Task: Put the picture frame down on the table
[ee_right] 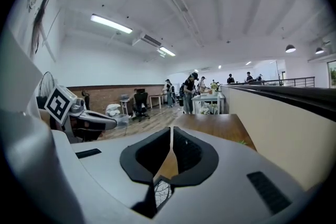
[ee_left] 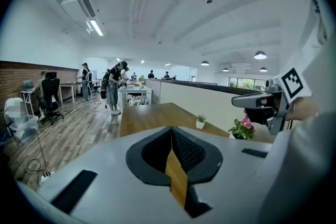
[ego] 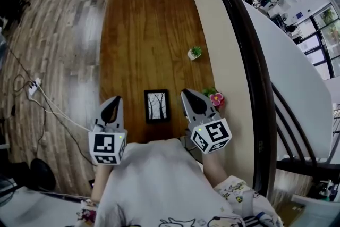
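Since the picture frame point(ego: 157, 106) lies flat at the tabletop's point(ego: 143, 34) near end, placement looks complete; left claw point(ego: 113, 100) and right claw point(ego: 187, 95) flank it, both closed, empty, not touching it.

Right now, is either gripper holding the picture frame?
No, the picture frame lies flat on the table between the left gripper and the right gripper, touched by neither.

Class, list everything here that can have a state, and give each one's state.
picture frame: flat on the table, picture up, not gripped
left gripper: shut, empty
right gripper: shut, empty
small green plant: upright in its pot
pink flower plant: upright at the table's edge
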Demonstrator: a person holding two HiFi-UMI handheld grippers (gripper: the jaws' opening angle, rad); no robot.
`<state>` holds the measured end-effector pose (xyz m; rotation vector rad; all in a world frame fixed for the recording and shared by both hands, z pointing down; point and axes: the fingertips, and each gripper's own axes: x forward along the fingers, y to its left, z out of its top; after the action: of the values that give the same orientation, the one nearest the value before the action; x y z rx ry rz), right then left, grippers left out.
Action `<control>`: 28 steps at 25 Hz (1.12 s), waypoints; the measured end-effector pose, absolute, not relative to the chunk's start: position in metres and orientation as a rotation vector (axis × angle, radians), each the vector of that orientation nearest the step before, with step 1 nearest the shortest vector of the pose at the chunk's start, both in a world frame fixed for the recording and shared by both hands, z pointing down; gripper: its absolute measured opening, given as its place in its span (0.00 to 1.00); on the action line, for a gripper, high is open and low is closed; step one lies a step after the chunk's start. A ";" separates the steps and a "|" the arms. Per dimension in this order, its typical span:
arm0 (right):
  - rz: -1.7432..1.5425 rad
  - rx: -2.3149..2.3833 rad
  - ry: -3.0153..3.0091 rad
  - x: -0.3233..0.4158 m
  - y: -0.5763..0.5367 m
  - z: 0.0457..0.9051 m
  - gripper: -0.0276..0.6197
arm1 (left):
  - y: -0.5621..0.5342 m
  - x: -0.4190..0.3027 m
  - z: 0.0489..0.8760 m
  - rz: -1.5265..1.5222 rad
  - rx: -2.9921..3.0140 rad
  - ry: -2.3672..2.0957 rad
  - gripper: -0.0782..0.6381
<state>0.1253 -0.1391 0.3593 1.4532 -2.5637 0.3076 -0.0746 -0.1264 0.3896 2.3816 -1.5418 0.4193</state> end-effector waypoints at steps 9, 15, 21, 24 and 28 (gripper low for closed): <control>0.330 1.492 -2.529 0.138 -0.130 0.371 0.04 | -0.120 -0.066 0.402 0.444 2.375 -1.490 0.12; 0.321 1.494 -2.512 0.140 -0.132 0.376 0.04 | -0.120 -0.066 0.408 0.456 2.369 -1.474 0.12; 0.336 1.479 -2.500 0.139 -0.132 0.380 0.04 | -0.121 -0.070 0.409 0.459 2.365 -1.479 0.12; 0.344 1.483 -2.501 0.138 -0.132 0.380 0.04 | -0.120 -0.071 0.409 0.457 2.359 -1.485 0.12; 0.344 1.483 -2.501 0.138 -0.132 0.380 0.04 | -0.120 -0.072 0.410 0.457 2.357 -1.489 0.12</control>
<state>0.1376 -0.1322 0.3799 1.4832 -2.5013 0.3442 -0.0724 -0.1202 0.4097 2.3567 -1.4894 0.4571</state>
